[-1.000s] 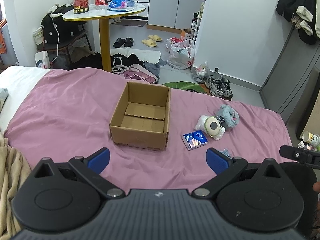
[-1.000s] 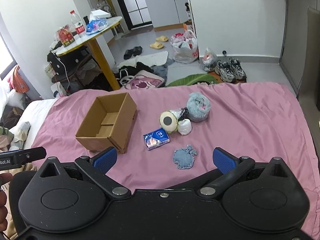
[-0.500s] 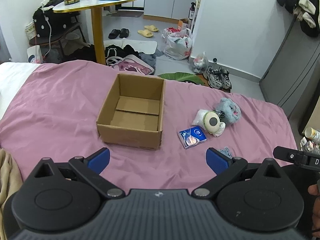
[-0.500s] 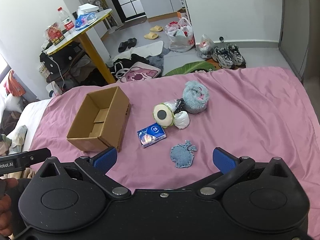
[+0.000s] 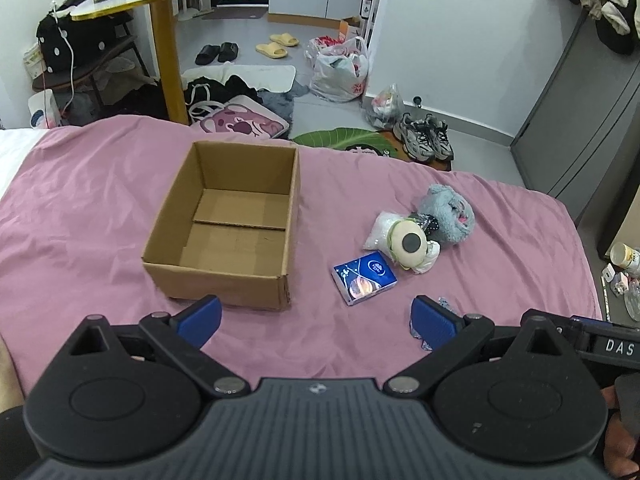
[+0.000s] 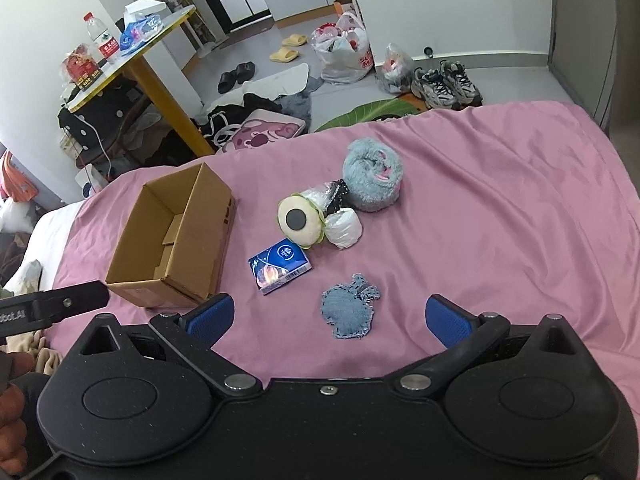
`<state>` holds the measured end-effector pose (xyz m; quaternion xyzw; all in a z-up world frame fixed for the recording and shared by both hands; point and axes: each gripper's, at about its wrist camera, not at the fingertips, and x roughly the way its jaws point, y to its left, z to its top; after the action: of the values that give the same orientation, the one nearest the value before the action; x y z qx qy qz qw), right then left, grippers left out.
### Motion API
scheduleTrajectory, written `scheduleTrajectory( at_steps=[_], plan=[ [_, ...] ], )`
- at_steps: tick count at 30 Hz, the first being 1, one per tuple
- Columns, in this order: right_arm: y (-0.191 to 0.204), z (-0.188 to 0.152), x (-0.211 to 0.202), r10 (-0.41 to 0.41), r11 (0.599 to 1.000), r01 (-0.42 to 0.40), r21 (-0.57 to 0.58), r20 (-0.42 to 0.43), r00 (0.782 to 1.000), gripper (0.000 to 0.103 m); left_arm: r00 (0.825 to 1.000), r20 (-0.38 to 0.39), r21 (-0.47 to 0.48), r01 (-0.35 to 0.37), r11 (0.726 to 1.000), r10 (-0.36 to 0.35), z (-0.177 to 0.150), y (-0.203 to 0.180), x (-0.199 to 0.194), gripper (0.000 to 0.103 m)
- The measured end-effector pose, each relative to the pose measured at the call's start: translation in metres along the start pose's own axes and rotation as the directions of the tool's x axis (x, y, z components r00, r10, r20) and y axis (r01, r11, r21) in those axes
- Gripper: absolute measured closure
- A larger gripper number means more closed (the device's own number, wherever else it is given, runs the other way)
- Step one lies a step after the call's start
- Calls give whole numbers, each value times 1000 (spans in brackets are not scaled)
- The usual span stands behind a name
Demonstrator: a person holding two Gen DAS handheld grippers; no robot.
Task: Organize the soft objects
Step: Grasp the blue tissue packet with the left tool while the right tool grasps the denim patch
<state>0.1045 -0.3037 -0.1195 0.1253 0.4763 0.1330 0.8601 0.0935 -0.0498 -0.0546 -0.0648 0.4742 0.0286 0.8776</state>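
We held both tools wide apart and empty: the left tool faced the cardboard box, and the denim patch lay on the bed just ahead of the right tool.

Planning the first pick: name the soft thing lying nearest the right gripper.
The flat denim patch, lying alone just ahead of the open right gripper; the tissue pack and grey plush lie farther off.
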Motion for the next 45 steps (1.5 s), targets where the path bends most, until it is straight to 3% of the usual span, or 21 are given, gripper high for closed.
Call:
scheduleTrajectory(
  at_steps=[11, 19, 26, 30, 37, 45],
  plan=[
    [2, 9, 34, 8, 1000, -7, 12, -75, 997, 0, 999, -34, 6, 26, 1000, -25, 10, -16, 40, 5],
    [0, 10, 56, -89, 993, 95, 73, -93, 992, 0, 996, -66, -17, 53, 998, -54, 21, -24, 77, 25],
    [-5, 9, 69, -156, 978, 166, 129, -81, 984, 0, 992, -98, -37, 78, 996, -81, 26, -32, 108, 33],
    [-17, 14, 80, -114, 976, 131, 174, -107, 988, 0, 987, -127, -64, 87, 994, -94, 30, -33, 126, 40],
    [-26, 20, 110, -65, 972, 111, 207, -214, 975, 3, 979, -167, -96, 100, 990, -115, 32, -39, 158, 41],
    [-19, 18, 158, -44, 975, 115, 189, -341, 939, 20, 955, -293, -46, 38, 998, -50, 27, -49, 216, 38]
  ],
)
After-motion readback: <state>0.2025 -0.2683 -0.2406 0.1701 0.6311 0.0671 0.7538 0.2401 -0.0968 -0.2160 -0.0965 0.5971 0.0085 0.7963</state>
